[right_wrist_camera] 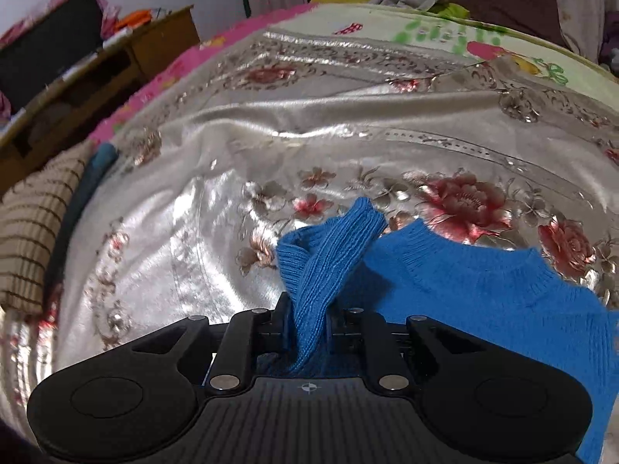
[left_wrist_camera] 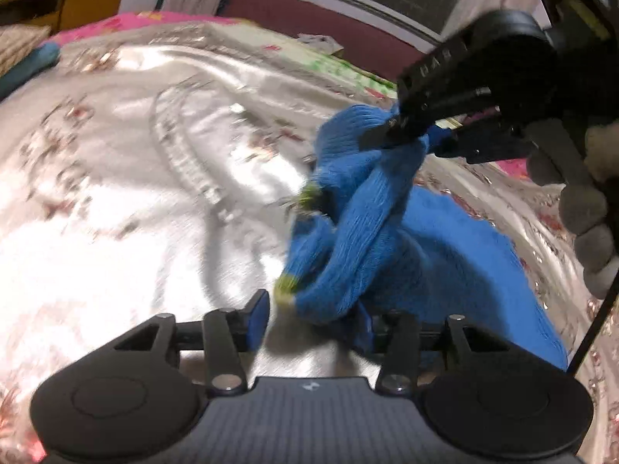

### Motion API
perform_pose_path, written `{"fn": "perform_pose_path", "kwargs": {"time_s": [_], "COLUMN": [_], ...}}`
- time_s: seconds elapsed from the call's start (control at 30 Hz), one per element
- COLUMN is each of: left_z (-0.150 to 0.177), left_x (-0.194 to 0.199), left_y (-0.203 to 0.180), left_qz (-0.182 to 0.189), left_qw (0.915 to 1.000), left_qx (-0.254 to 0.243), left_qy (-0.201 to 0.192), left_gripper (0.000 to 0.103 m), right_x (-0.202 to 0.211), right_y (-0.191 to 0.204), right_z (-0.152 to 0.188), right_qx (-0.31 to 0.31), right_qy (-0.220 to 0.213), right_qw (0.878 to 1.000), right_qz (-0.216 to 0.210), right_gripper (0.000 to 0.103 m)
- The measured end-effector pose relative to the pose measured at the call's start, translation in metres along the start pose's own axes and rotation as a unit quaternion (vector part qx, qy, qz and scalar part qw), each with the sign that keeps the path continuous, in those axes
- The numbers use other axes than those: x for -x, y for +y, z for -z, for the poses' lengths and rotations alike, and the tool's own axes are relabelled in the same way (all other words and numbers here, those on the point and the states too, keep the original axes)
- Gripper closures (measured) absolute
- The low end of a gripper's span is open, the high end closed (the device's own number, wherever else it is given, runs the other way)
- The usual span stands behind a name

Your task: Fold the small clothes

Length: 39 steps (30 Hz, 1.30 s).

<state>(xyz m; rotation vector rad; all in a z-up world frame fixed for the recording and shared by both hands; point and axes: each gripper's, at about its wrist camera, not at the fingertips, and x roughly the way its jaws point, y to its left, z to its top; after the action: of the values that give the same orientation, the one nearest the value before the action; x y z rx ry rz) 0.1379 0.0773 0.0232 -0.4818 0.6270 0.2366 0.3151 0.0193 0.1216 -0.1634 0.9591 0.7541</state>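
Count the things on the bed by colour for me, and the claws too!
Blue: 1, the sweater
Silvery with flowers: 1, the bedspread
Brown striped: 1, the folded cloth
Black: 2, the left claw and the right claw
Total: 5
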Motion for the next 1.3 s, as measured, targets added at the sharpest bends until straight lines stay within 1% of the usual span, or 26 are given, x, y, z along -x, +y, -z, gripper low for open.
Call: {"fn": "perform_pose_path", "kwargs": {"time_s": [0.07, 0.1, 0.17, 0.23, 0.3, 0.37, 0.47, 0.53, 0.57, 0.63, 0.67, 0.7, 0.77, 0.8, 0.83, 0.87, 0.9, 0.93, 1.0, 1.07, 1.1, 1.17, 1.2, 1.23, 1.3], "left_z": [-0.007, -0.011, -0.020, -0.033, -0.039, -0.043, -0.037, -0.027, -0.023, -0.012, -0.007, -0.003, -0.001, -0.001, -0.002, -0.003, -0.003, -0.003, -0.002, 0.001, 0.003, 0.007, 0.008, 0.008, 0.008], "left_x": [0.000, 0.002, 0.006, 0.009, 0.014, 0.012, 0.001, -0.010, -0.016, -0.027, -0.030, -0.032, -0.035, -0.032, -0.030, -0.029, -0.030, -0.031, -0.033, -0.036, -0.036, -0.037, -0.038, -0.038, -0.038], "left_y": [-0.009, -0.016, -0.030, -0.048, -0.069, -0.093, -0.125, -0.142, -0.146, -0.151, -0.153, -0.153, -0.148, -0.146, -0.142, -0.139, -0.137, -0.134, -0.130, -0.127, -0.126, -0.126, -0.125, -0.125, -0.122], "left_qz": [0.010, 0.017, 0.035, 0.062, 0.089, 0.110, 0.139, 0.149, 0.154, 0.155, 0.152, 0.150, 0.150, 0.152, 0.153, 0.153, 0.152, 0.152, 0.154, 0.158, 0.159, 0.161, 0.161, 0.160, 0.161], "left_qw": [0.9999, 0.9998, 0.9987, 0.9965, 0.9925, 0.9880, 0.9816, 0.9783, 0.9776, 0.9771, 0.9767, 0.9760, 0.9759, 0.9761, 0.9764, 0.9765, 0.9769, 0.9772, 0.9778, 0.9776, 0.9774, 0.9772, 0.9772, 0.9772, 0.9770], "left_qx": [-0.007, -0.013, -0.032, -0.047, -0.072, -0.098, -0.126, -0.143, -0.143, -0.145, -0.149, -0.154, -0.153, -0.149, -0.147, -0.146, -0.144, -0.141, -0.134, -0.127, -0.126, -0.121, -0.119, -0.119, -0.119], "left_qy": [0.001, -0.003, -0.017, -0.031, -0.044, -0.047, -0.034, -0.017, -0.006, 0.021, 0.029, 0.034, 0.040, 0.042, 0.042, 0.041, 0.042, 0.044, 0.049, 0.056, 0.059, 0.067, 0.070, 0.072, 0.073], "left_gripper": [0.079, 0.081, 0.083, 0.083, 0.084, 0.084, 0.084, 0.084, 0.085, 0.085, 0.085, 0.085, 0.085, 0.085, 0.085, 0.085, 0.085, 0.085, 0.085, 0.085, 0.086, 0.086, 0.086, 0.086, 0.086], "right_x": [0.010, 0.016, 0.031, 0.049, 0.066, 0.081, 0.095, 0.096, 0.095, 0.090, 0.086, 0.081, 0.072, 0.070, 0.067, 0.063, 0.057, 0.050, 0.034, 0.019, 0.013, -0.001, -0.005, -0.005, 0.007], "right_y": [-0.010, -0.015, -0.032, -0.055, -0.080, -0.107, -0.147, -0.169, -0.175, -0.177, -0.176, -0.173, -0.165, -0.159, -0.153, -0.148, -0.144, -0.139, -0.133, -0.135, -0.133, -0.128, -0.128, -0.128, -0.126], "right_z": [0.000, -0.001, -0.003, -0.006, -0.006, -0.003, 0.011, 0.026, 0.032, 0.044, 0.048, 0.050, 0.053, 0.053, 0.052, 0.050, 0.048, 0.044, 0.038, 0.035, 0.034, 0.031, 0.031, 0.031, 0.032], "right_qx": [-0.008, -0.010, -0.018, -0.038, -0.063, -0.084, -0.117, -0.140, -0.142, -0.134, -0.126, -0.120, -0.113, -0.110, -0.107, -0.104, -0.100, -0.094, -0.095, -0.112, -0.110, -0.100, -0.104, -0.110, -0.110], "right_qy": [-0.009, -0.014, -0.029, -0.049, -0.069, -0.085, -0.096, -0.088, -0.083, -0.070, -0.062, -0.054, -0.045, -0.048, -0.049, -0.047, -0.043, -0.039, -0.024, -0.006, 0.000, 0.016, 0.020, 0.018, -0.001], "right_qw": [1.000, 1.000, 0.999, 0.998, 0.996, 0.993, 0.988, 0.986, 0.986, 0.988, 0.990, 0.991, 0.993, 0.993, 0.993, 0.993, 0.994, 0.995, 0.995, 0.994, 0.994, 0.995, 0.994, 0.994, 0.994], "right_qz": [-0.004, -0.004, -0.002, -0.003, -0.005, -0.001, 0.016, 0.026, 0.032, 0.024, 0.020, 0.019, 0.009, 0.005, 0.002, 0.000, -0.002, -0.002, 0.005, -0.006, -0.007, 0.012, 0.008, -0.004, -0.015], "right_gripper": [0.089, 0.089, 0.089, 0.089, 0.092, 0.092, 0.092, 0.092, 0.092, 0.091, 0.089, 0.083, 0.080, 0.076, 0.067, 0.061, 0.050, 0.045, 0.044, 0.044, 0.044, 0.044, 0.055, 0.076, 0.091]}}
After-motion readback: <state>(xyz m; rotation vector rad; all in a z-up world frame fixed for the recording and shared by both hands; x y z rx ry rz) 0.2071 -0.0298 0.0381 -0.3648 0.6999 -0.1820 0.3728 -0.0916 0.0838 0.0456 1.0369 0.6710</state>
